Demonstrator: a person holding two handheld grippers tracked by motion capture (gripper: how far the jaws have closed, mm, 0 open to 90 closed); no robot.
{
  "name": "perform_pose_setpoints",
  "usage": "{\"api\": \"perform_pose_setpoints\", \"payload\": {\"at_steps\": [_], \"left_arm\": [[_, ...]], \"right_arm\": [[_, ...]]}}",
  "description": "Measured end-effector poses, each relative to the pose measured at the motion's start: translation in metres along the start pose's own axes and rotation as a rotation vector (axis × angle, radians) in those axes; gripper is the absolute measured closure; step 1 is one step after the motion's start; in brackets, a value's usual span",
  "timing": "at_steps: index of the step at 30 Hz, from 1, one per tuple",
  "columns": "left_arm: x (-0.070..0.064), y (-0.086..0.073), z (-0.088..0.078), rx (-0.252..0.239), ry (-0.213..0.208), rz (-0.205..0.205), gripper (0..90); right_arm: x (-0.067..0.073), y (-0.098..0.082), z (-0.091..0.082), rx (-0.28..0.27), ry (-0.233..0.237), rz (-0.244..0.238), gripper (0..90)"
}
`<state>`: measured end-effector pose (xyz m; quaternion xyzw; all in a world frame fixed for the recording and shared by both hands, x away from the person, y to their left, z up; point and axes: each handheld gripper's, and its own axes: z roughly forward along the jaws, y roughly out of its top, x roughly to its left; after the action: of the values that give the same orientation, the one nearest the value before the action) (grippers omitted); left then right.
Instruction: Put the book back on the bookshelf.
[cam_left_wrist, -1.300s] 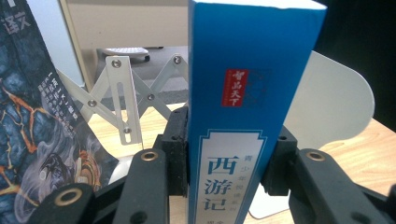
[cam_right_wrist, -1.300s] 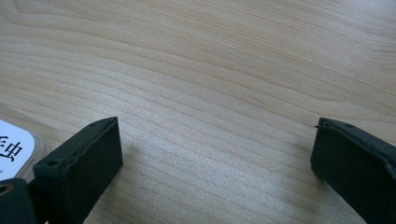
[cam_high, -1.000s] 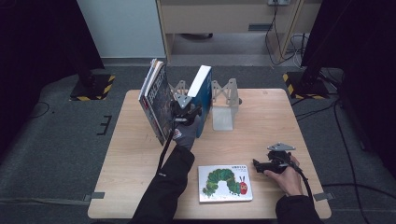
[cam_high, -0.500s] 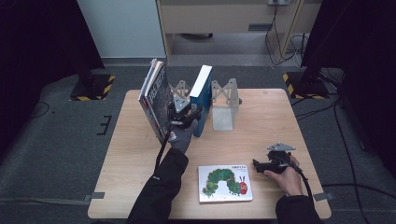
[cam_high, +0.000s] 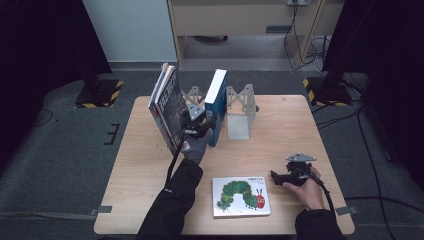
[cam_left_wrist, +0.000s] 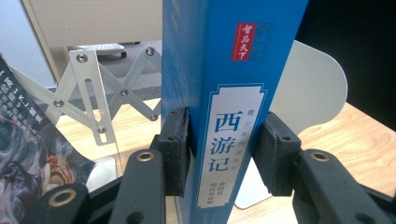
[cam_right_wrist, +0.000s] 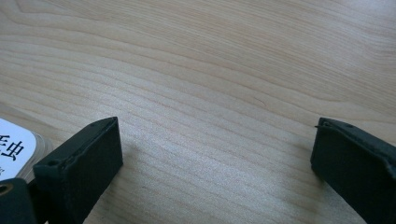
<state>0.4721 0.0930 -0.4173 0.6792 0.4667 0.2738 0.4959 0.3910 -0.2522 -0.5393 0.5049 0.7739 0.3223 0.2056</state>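
Note:
A tall blue book (cam_high: 220, 97) stands upright in a metal scissor-type book rack (cam_high: 241, 100) at the back of the wooden table (cam_high: 285, 125). My left gripper (cam_high: 200, 122) is shut on the blue book (cam_left_wrist: 233, 70); its pads (cam_left_wrist: 175, 144) press both sides of the lower spine. A picture book with a green caterpillar (cam_high: 240, 196) lies flat near the front edge. My right gripper (cam_high: 277, 176) rests on the table just right of it, open, with bare wood between its jaws (cam_right_wrist: 215, 154). A corner of the caterpillar book (cam_right_wrist: 14, 144) shows beside its left jaw.
Two or three dark-covered books (cam_high: 167, 107) lean at the rack's left end, close to my left hand; their cover (cam_left_wrist: 28, 144) shows beside the blue book. The rack's lattice (cam_left_wrist: 98, 93) and a white end plate (cam_left_wrist: 313, 88) flank the blue book. Black stands surround the table.

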Motion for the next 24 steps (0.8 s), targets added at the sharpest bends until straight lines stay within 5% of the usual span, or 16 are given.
{"api": "perform_pose_setpoints", "payload": {"at_steps": [8, 18, 24], "left_arm": [[-0.012, 0.003, 0.008, 0.004, -0.013, 0.008, 56.7], [-0.004, -0.01, 0.003, -0.026, -0.062, -0.005, 57.1], [-0.011, -0.001, 0.005, 0.027, -0.044, 0.001, 57.7]], "right_arm": [[0.0, 0.0, 0.0, 0.0, 0.0, 0.0, 2.5], [0.0, 0.0, 0.0, 0.0, 0.001, -0.003, 2.4], [0.0, 0.0, 0.0, 0.0, 0.001, -0.003, 2.4]]}}
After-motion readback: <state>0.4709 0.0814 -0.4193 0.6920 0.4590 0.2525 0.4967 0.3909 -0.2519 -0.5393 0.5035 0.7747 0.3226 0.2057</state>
